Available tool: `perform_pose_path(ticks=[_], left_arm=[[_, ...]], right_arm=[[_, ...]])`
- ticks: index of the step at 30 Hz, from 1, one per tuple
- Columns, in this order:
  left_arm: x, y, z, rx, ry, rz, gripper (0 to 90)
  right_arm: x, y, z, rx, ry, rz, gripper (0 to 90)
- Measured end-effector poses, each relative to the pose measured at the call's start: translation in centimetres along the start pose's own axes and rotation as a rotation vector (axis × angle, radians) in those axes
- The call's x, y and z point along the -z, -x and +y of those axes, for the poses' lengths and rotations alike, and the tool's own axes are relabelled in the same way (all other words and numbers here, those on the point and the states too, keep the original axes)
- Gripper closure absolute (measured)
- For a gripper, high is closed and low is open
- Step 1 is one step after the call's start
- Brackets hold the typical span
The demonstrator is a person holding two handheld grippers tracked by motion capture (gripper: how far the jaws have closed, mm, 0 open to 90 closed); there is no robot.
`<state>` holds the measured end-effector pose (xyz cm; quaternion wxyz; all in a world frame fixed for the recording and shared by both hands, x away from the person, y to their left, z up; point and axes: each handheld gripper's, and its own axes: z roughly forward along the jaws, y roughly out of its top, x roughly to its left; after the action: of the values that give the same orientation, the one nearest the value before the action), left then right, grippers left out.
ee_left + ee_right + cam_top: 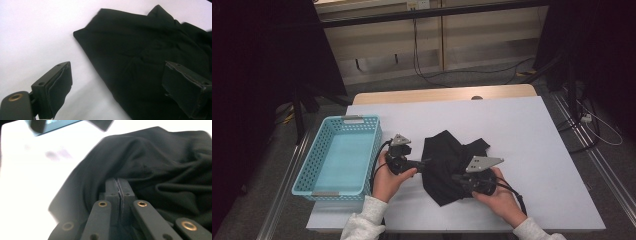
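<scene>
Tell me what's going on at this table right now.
A person is working a black cloth on a white table with two handheld grippers. The right gripper is pinched shut on a fold of it. The left gripper stands open at the cloth's edge. A blue basket sits to the left.

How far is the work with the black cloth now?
Done: the right tongs are shut on the black cloth at its near edge. In hand: the left tongs stand open at the cloth's left edge, not yet gripping. Left: the cloth lies crumpled on the table, and the blue basket holds nothing, so folding or putting away probably remains.
</scene>
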<state>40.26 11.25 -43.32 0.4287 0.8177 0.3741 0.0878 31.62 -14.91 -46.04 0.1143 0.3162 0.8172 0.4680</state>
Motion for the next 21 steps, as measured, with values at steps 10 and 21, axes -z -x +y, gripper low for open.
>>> perform_pose_path(ticks=[10, 21], left_arm=[[0.0, 0.1, -0.4, 0.006, 0.0, 0.017, 14.9], [-1.6, -0.4, -1.3, 0.098, -0.068, -0.004, 46.0]], right_arm=[[-0.5, -1.2, 0.3, 0.029, -0.01, -0.022, 81.5], [3.4, 1.4, 1.6, -0.007, 0.055, -0.195, 46.2]])
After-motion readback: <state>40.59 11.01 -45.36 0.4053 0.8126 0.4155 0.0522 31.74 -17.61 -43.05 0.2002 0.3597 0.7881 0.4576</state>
